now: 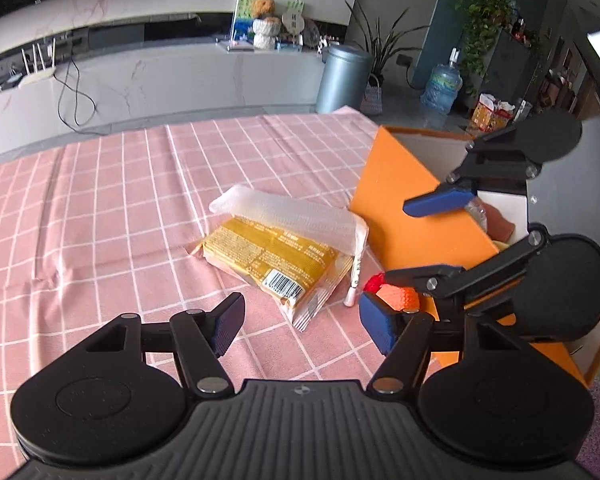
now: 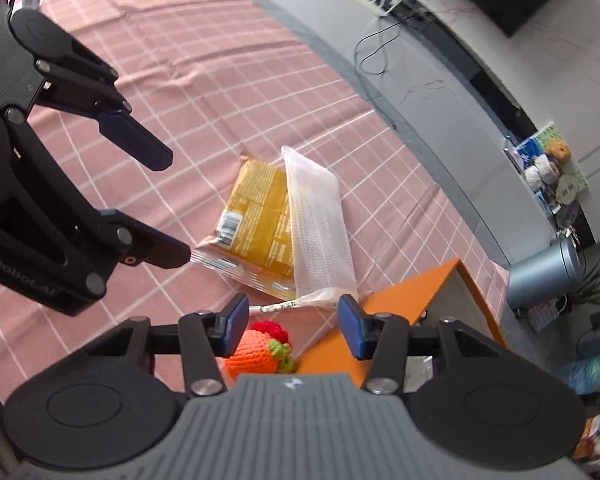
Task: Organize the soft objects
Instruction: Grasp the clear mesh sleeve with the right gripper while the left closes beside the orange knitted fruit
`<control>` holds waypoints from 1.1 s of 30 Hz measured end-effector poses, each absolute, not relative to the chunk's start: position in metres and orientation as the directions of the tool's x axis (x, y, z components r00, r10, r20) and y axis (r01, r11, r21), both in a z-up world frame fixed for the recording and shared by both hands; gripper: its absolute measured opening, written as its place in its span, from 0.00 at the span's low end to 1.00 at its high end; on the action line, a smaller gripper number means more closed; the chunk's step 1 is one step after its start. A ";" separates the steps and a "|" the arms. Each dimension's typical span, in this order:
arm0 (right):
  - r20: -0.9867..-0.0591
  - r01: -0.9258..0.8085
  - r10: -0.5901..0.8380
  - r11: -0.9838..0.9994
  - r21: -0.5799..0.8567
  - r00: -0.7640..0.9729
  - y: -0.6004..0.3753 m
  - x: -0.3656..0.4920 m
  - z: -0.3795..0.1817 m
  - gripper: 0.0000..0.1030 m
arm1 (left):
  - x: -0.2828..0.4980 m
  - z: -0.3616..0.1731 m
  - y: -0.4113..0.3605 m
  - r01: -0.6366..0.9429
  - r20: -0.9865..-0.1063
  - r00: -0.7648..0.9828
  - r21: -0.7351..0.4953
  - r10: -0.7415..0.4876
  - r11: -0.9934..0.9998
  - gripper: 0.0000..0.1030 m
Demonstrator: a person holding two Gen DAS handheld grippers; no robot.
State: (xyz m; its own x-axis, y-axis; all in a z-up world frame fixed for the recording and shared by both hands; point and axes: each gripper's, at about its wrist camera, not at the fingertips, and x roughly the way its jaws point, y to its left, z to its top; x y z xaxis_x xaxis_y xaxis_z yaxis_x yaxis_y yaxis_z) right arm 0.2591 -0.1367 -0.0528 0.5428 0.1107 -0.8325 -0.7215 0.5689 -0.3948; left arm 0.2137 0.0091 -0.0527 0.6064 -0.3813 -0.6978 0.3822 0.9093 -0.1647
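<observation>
1. I judge the tidying partly done: something reddish-brown [image 1: 500, 226] and a crinkled clear wrapper already lie inside the orange box [image 1: 396, 216], though I cannot identify them.
2. Left to sort, all just outside the box's near wall: the yellow snack packet [image 1: 272, 258], the white mesh pouch [image 1: 288, 210] lying partly across it, and the crocheted orange-and-red toy [image 2: 256, 350] closest to the box.
3. My left claw [image 1: 304, 322] stands apart and empty, on the side of the packet away from the box.
4. My right claw [image 2: 292, 322] is also apart, pads pressing nothing; the toy sits low between them, beside the box's corner.
5. The bench wears a rumpled pink checked cloth [image 1: 112, 200].
6. Beyond the box: a grey bin [image 1: 342, 78], water bottle [image 1: 440, 84], potted plants, and a long white cabinet carrying teddy bears.
</observation>
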 end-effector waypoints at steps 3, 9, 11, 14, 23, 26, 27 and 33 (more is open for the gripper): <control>-0.856 -0.760 0.095 0.517 -0.394 0.508 -0.131 0.277 -0.061 0.46 | 0.227 -0.065 0.007 0.383 -0.723 0.574 -0.179 -0.385 0.906 0.72; -0.887 -0.797 0.041 0.459 -0.393 0.460 -0.120 0.310 -0.077 0.46 | 0.250 -0.084 0.005 0.368 -0.752 0.523 -0.225 -0.401 0.902 0.66; -0.899 -0.804 0.030 0.461 -0.375 0.437 -0.117 0.318 -0.081 0.46 | 0.254 -0.088 0.002 0.371 -0.760 0.513 -0.223 -0.399 0.902 0.63; -0.910 -0.808 0.004 0.462 -0.365 0.414 -0.113 0.329 -0.089 0.46 | 0.259 -0.094 0.000 0.366 -0.773 0.494 -0.232 -0.399 0.901 0.56; -0.930 -0.810 0.001 0.492 -0.319 0.368 -0.110 0.334 -0.102 0.02 | 0.260 -0.099 -0.005 0.360 -0.784 0.478 -0.237 -0.397 0.902 0.16; -0.927 -0.805 0.027 0.507 -0.309 0.373 -0.111 0.328 -0.100 0.00 | 0.258 -0.098 -0.005 0.359 -0.781 0.489 -0.227 -0.389 0.905 0.10; -0.922 -0.799 0.034 0.513 -0.314 0.385 -0.111 0.325 -0.097 0.00 | 0.256 -0.097 -0.005 0.357 -0.779 0.496 -0.219 -0.383 0.908 0.07; -0.901 -0.758 0.106 0.587 -0.285 0.421 -0.114 0.308 -0.074 0.00 | 0.235 -0.085 0.009 0.335 -0.752 0.558 -0.184 -0.352 0.924 0.04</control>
